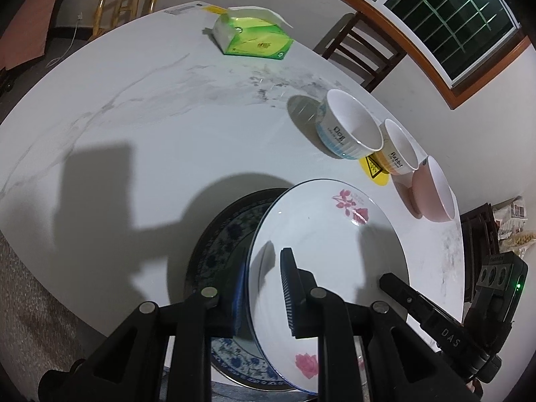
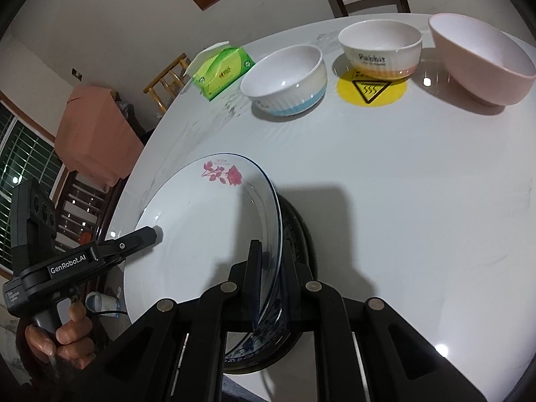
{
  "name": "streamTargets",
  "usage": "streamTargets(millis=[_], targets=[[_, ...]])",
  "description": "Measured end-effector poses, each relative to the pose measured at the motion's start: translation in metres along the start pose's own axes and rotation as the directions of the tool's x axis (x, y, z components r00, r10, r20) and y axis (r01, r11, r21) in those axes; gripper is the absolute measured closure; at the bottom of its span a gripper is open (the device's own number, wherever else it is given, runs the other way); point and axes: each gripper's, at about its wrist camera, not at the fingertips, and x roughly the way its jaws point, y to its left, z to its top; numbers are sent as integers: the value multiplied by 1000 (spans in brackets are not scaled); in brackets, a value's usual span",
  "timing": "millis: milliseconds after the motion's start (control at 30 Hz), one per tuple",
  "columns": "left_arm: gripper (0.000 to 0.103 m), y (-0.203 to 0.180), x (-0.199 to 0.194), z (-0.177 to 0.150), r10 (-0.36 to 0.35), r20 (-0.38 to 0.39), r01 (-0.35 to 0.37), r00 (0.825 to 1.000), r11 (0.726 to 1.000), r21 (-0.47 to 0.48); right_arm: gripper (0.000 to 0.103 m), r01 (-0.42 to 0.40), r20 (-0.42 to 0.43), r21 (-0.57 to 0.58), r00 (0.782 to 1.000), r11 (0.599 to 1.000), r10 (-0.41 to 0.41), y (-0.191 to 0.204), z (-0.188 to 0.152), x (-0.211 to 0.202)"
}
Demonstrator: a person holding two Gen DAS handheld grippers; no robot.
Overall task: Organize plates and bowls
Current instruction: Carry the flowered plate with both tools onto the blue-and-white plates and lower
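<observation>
A round white marble-patterned desk (image 1: pixel 150 100) carries a green tissue pack (image 1: pixel 256 38) at its far side. Three bowls stand in a row: a white ribbed bowl with a blue band (image 2: pixel 284 78), a white bowl with an orange band (image 2: pixel 380 48) on a round yellow warning sticker (image 2: pixel 370 92), and a plain pink bowl (image 2: pixel 482 60). Nearer lies a dark blue-patterned plate (image 1: pixel 222 234).

white rose-printed plate (image 1: pixel 321 251), pink bowl (image 2: pixel 482 63)
</observation>
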Motion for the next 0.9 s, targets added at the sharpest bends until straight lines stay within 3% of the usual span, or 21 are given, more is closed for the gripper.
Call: streamTargets(millis=[900], targets=[[84, 14, 17, -9, 67, -43, -67, 997, 998, 1, 92, 6, -72, 7, 997, 1000, -6, 3, -15, 24]])
